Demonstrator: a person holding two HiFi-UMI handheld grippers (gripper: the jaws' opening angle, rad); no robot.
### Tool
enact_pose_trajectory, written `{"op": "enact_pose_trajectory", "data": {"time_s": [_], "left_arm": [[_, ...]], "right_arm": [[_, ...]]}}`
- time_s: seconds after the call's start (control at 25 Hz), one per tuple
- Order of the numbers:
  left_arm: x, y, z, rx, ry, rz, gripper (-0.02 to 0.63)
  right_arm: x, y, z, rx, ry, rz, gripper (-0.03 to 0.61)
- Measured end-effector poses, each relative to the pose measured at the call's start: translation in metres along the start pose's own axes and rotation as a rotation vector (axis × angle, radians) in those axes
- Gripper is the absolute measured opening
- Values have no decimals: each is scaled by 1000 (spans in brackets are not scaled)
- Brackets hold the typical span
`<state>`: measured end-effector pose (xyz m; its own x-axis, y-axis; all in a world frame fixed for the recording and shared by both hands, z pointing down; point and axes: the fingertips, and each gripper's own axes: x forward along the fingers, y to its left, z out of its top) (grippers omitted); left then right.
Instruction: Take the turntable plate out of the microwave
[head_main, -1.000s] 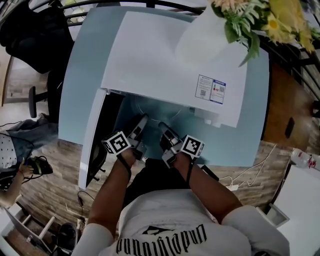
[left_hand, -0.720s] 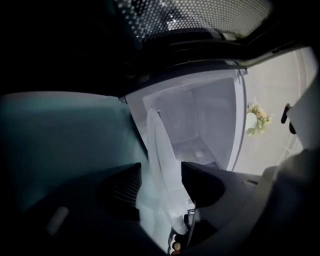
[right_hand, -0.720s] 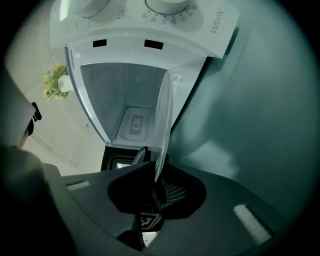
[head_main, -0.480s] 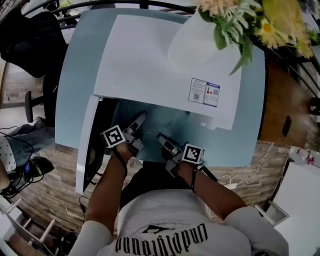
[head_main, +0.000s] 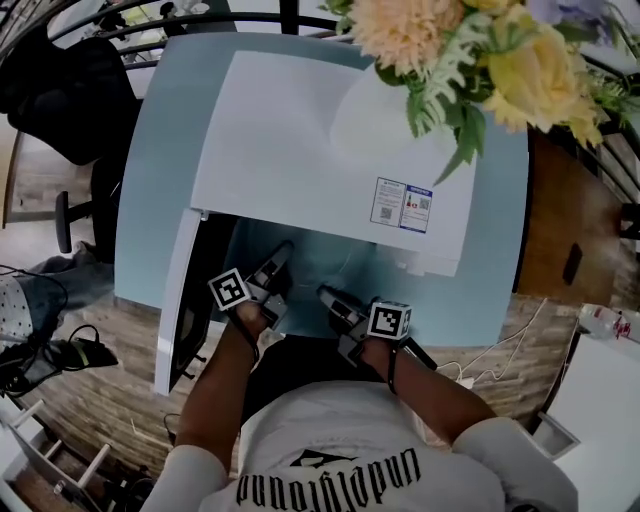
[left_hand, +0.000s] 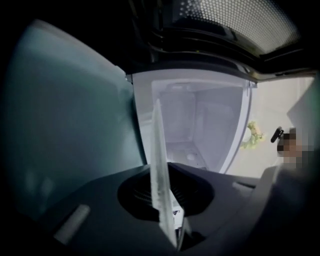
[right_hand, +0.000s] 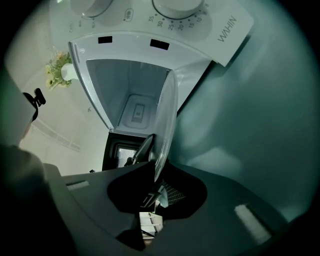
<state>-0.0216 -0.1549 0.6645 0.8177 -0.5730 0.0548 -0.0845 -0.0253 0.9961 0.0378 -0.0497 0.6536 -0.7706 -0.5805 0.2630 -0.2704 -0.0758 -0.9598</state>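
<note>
The white microwave stands on a pale blue table with its door swung open to the left. The clear glass turntable plate is held level in front of the opening, between both grippers. My left gripper has the plate's rim edge-on between its jaws, which are closing on it. My right gripper grips the opposite rim, its jaws easing slightly with the glass still between them. Behind the plate the cavity shows bare white walls.
A white vase of flowers stands on the microwave's top at the right. The control dials are beside the opening. A dark chair stands left of the table. The table's front edge lies just under my hands.
Both grippers have drawn a little back from the microwave's opening toward me, with the plate between them. The head view has tilted, so the flowers fill more of the top.
</note>
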Motion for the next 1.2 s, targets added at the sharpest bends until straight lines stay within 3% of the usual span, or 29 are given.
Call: {"op": "enact_pose_trajectory", "data": {"time_s": [0.36, 0.88, 1.2], "left_arm": [[-18, -17, -15, 13, 0, -58, 83], [-79, -54, -74, 36, 125, -115, 80], [-115, -106, -115, 42, 175, -157, 78]], "right_arm": [[-15, 12, -18, -65, 7, 23, 51], [-58, 34, -101, -127, -135, 33, 52], [-94, 81, -146, -148, -177, 64, 53]]}}
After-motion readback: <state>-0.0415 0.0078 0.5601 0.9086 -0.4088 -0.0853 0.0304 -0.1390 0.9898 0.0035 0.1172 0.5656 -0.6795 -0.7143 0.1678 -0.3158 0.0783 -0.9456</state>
